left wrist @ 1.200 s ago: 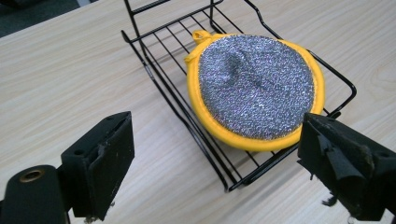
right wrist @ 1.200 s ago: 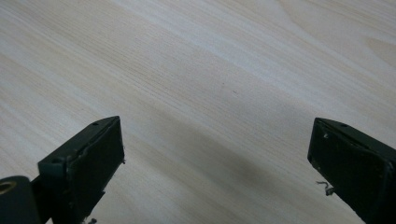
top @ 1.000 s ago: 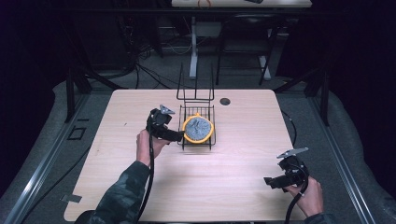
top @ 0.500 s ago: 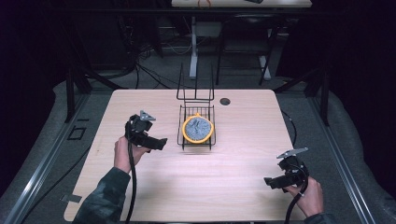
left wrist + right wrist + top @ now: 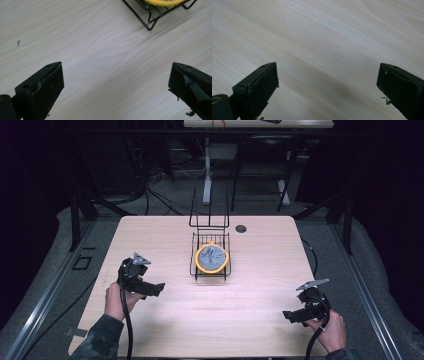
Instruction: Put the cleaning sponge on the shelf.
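Note:
A black wire rack (image 5: pixel 193 254) stands at the middle of the light wooden table (image 5: pixel 225 325). In it lies a round yellow-rimmed object with a grey centre (image 5: pixel 212 258). My left gripper (image 5: pixel 159 288) is held left of the rack and well apart from it, pointing right. Its jaws have just been opening and now stand wide, with bare wood between them (image 5: pixel 116 67). The rack's corner (image 5: pixel 150 25) and the yellow rim (image 5: pixel 162 2) sit at the top of the left gripper view. My right gripper (image 5: pixel 286 316) rests near the front right corner, open over bare wood (image 5: pixel 325 66).
A small dark round hole (image 5: pixel 241 228) marks the table behind the rack on its right. The rack's tall wire back (image 5: pixel 209 207) rises at its far side. Dark floor, cables and metal frame legs surround the table.
My left gripper has drawn away from the rack, leftward and toward the near edge. The right gripper has stayed put.

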Demonstrator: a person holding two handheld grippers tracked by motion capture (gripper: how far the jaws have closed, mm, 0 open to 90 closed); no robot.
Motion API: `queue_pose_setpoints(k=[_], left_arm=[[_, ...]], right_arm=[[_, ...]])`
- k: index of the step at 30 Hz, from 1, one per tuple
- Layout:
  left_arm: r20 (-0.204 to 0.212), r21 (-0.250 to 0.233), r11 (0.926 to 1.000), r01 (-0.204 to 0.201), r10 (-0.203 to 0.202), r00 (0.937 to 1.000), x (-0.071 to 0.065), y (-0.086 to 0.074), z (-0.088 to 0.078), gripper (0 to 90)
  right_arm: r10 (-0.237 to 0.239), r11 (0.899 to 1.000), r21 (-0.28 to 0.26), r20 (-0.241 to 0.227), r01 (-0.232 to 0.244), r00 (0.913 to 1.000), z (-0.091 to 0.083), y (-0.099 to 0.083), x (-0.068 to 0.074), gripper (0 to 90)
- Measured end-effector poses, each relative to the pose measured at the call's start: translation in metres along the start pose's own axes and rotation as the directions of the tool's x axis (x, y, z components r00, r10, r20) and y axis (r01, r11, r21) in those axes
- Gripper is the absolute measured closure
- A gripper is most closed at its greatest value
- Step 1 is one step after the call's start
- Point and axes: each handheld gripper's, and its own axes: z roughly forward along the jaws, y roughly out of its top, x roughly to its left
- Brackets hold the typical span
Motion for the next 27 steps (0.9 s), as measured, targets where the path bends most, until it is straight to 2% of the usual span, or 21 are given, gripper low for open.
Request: queue_pose_setpoints(k=[7,11,14,23,27], left_arm=[[-0.004,0.063,0.9974,0.035,-0.034,0.9994,0.007,-0.037,0.0,0.2],[-0.021,0.054,0.9964,0.065,-0.064,0.9977,0.012,-0.051,-0.003,0.2],[-0.03,0.072,0.9949,0.072,-0.07,0.9971,0.014,-0.061,-0.001,0.2],[0.001,0.085,0.9931,0.081,-0.081,0.9967,0.019,-0.062,0.009,0.2],[0.004,0.085,0.994,0.068,-0.069,0.9976,0.019,-0.061,0.01,0.2]], right_arm=[[-0.002,1.0,0.006,0.003,0.002,1.0,-0.001,0.0,0.0,3.3],[-0.008,1.0,0.008,0.007,0.008,0.9999,-0.001,-0.001,0.0,3.4],[-0.009,1.0,0.005,0.009,0.009,0.9999,-0.001,-0.001,0.0,3.5],[-0.021,1.0,0.01,0.009,0.02,0.9998,0.001,-0.001,-0.001,3.5],[-0.01,1.0,0.006,0.005,0.01,0.9999,0.001,-0.002,-0.002,3.5]])
